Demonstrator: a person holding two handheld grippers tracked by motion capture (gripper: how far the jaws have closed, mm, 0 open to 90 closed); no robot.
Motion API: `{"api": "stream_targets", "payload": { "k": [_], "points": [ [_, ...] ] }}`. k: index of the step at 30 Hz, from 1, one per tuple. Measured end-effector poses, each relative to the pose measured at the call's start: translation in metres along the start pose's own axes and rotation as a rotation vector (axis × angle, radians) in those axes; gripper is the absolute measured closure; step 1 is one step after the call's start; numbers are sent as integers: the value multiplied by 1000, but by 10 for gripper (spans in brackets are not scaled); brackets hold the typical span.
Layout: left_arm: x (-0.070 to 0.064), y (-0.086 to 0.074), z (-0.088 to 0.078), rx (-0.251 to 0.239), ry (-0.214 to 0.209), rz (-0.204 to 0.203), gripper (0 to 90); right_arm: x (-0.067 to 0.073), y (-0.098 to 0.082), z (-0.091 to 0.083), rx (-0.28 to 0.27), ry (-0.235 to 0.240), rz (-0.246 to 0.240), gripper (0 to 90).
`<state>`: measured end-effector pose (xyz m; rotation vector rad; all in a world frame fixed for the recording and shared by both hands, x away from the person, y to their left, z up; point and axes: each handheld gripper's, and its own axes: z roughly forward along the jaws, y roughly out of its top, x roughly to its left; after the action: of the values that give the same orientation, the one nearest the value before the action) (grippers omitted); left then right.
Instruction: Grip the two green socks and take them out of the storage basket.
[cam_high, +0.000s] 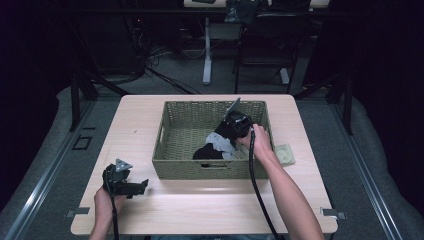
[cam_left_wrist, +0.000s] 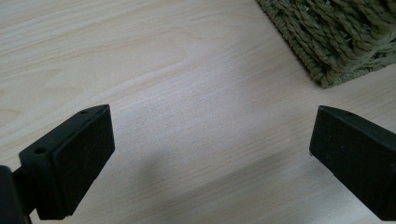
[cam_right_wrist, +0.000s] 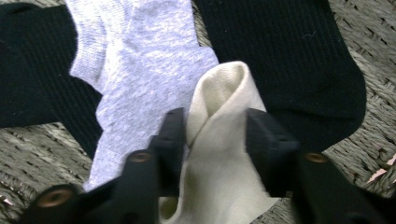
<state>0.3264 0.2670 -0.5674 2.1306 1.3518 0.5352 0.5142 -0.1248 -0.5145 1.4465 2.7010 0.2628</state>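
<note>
- Right now the right hand-held gripper (cam_right_wrist: 212, 140) is down inside the basket (cam_high: 172, 150), jaws either side of a raised fold of the cream sock (cam_right_wrist: 219, 140); pads look pressed on it, so gripping.
- Cream sock sits straight ahead between the jaws, long axis running from the gripper body forward to the fold tip, lying partly over the grey sock (cam_right_wrist: 140, 70).
- Grey sock lies just left of the fold in the right gripper view, touching it; one black sock (cam_right_wrist: 289, 60) to the right, another black sock (cam_right_wrist: 28, 70) far left, both on the basket floor.
- Basket holds all the socks, bunched at its near right part in the high view; rest of the basket floor bare.
- Left hand-held gripper (cam_high: 127, 186) rests on the counter (cam_high: 210, 200) well apart from the socks, jaws wide open, nothing between them; basket corner (cam_left_wrist: 336, 42) just ahead of it.
- Right hand clearly nearer; likely next is lifting the cream sock up out of the pile — risk of dragging the grey sock along.
- Small pale item (cam_high: 285, 154) on the counter just right of the basket; can't tell what.
</note>
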Motion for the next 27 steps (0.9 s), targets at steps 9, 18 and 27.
{"api": "stream_targets", "payload": {
  "k": [9,18,27],
  "points": [
    [0,0,0,-1,-2,-2,1,-3,-5,-17,-12,12,-12,860],
    [0,0,0,-6,2,0,1,-2,-10,-65,-95,32,-23,860],
    [0,0,-1,-3,1,4,1,-5,-9,-112,-159,31,-34,860]
  ]
}}
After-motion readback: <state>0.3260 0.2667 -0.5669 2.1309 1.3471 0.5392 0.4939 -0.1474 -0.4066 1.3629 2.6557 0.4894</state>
